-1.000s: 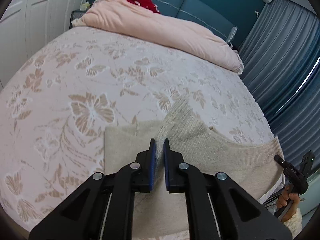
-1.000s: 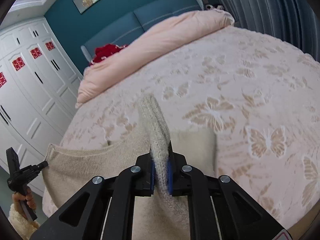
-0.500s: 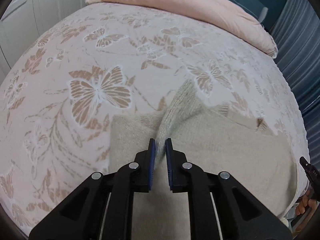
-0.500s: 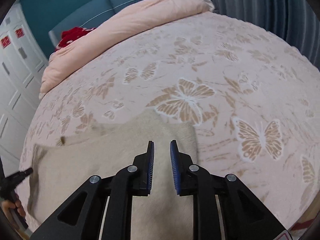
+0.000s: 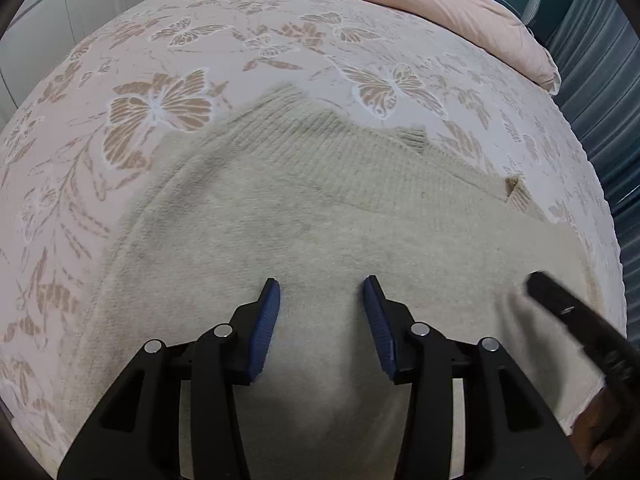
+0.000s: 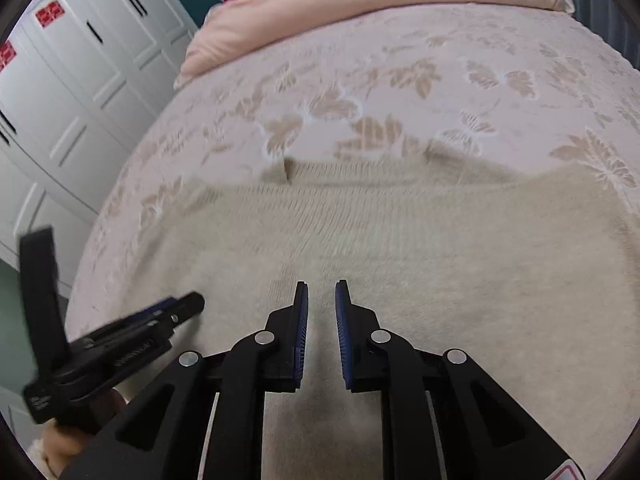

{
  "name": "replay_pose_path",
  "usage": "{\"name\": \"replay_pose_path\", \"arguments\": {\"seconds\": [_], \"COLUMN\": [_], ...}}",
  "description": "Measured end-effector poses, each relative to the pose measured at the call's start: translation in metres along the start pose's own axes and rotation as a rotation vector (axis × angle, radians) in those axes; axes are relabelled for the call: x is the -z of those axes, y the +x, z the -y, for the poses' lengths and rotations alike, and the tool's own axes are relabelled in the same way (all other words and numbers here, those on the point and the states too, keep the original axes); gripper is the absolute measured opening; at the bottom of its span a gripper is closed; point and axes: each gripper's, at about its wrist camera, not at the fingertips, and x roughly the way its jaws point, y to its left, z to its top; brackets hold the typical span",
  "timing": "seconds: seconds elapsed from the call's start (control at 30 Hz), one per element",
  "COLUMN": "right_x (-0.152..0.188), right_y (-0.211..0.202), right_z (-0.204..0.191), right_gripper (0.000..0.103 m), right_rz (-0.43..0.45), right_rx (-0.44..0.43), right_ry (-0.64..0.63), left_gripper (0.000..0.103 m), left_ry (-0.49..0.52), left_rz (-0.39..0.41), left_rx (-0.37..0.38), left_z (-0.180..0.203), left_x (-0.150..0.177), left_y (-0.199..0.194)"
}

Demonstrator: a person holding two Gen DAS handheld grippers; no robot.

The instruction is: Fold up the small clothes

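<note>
The beige knit sweater [image 5: 320, 216] is likely light, soft and floppy, so it will sag and drag unless pinched at an edge or corner through both layers; its fuzzy knit should grip well between the pads. It lies flat on the near part of the bed, already folded over on itself, with a ribbed band [image 5: 360, 140] along its far edge and a small ribbed cuff poking out far right. The left gripper [image 5: 322, 292] hovers over the near middle with jaws wide apart, holding nothing. The right gripper [image 6: 322, 296] hovers beside it, jaws slightly apart and empty. Around lies the butterfly bedspread [image 5: 160, 100], with a pink duvet [image 6: 360, 4] far off.
</note>
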Motion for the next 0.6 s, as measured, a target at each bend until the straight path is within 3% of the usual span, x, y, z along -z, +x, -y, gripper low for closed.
{"name": "replay_pose_path", "arguments": {"seconds": [0.07,0.13,0.17,0.23,0.3,0.4,0.47,0.53,0.6], "right_x": [0.003,0.009,0.013,0.023,0.032,0.047,0.050,0.046,0.038], "right_y": [-0.014,-0.006,-0.008,-0.040,-0.066,-0.061,-0.076,-0.091,-0.093], "right_z": [0.025,0.066,0.090,0.130,0.155,0.187,0.186,0.163,0.130], "right_gripper": [0.014,0.010,0.000,0.000,0.009,0.000,0.000,0.010,0.013], "right_rz": [0.034,-0.029,-0.051,0.012,0.071,-0.001,0.035,0.083,0.098], "right_rx": [0.107,0.238,0.248,0.161,0.230,0.314,0.318,0.353,0.288], "right_ry": [0.001,0.035,0.094,0.263,0.325,0.301,0.324,0.274,0.216], "left_gripper": [0.043,0.043,0.043,0.043,0.044,0.045,0.046,0.047,0.047], "left_ry": [-0.027,-0.030,-0.021,0.005,0.020,0.036,0.054,0.055,0.047], "left_rz": [-0.002,-0.001,0.000,0.006,0.016,0.024,0.022,0.018,0.016], "left_rx": [0.047,0.061,0.054,0.029,0.016,-0.001,-0.019,-0.030,-0.035], "left_z": [-0.012,-0.015,-0.013,-0.007,-0.004,0.000,0.003,0.003,0.003], "left_x": [0.001,0.002,0.002,0.003,0.005,0.007,0.007,0.007,0.007], "left_y": [0.002,0.003,0.003,0.002,0.003,0.003,0.003,0.002,0.002]}}
